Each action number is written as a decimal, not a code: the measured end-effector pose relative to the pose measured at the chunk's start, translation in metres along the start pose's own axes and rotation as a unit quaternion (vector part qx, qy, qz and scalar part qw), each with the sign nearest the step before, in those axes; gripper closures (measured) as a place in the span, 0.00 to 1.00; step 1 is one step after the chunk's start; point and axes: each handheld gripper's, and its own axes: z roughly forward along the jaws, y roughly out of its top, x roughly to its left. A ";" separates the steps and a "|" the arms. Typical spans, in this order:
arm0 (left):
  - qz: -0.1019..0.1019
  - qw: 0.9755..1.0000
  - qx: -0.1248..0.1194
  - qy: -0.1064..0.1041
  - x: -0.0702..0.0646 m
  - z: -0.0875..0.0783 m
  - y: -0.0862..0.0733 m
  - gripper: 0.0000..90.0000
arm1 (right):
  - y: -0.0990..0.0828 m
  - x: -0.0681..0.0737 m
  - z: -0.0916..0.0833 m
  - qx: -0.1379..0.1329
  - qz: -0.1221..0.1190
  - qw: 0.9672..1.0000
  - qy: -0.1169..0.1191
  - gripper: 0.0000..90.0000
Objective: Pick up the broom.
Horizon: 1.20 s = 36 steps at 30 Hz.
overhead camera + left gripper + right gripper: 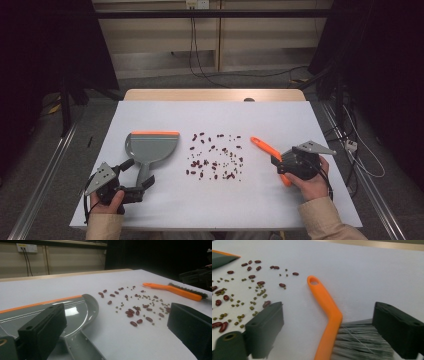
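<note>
Two open claws: right claw [327, 332] straddles brush bristles [359, 340]; left claw [117, 332] straddles dustpan handle [82, 347].

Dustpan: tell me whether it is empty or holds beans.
Empty. The dustpan shows a bare grey pan; the beans lie scattered on the table beside it.

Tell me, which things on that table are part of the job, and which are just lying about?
In the job:
dustpan, left gripper open at its handle
brush, right gripper open astride it
beans scattered between them

Lying about:
wall socket and cables behind the table
</note>
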 end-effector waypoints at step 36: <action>0.004 1.000 -0.008 0.008 0.000 -0.002 0.006 0.02 | 0.006 -0.014 0.050 0.111 0.002 0.994 0.006 0.66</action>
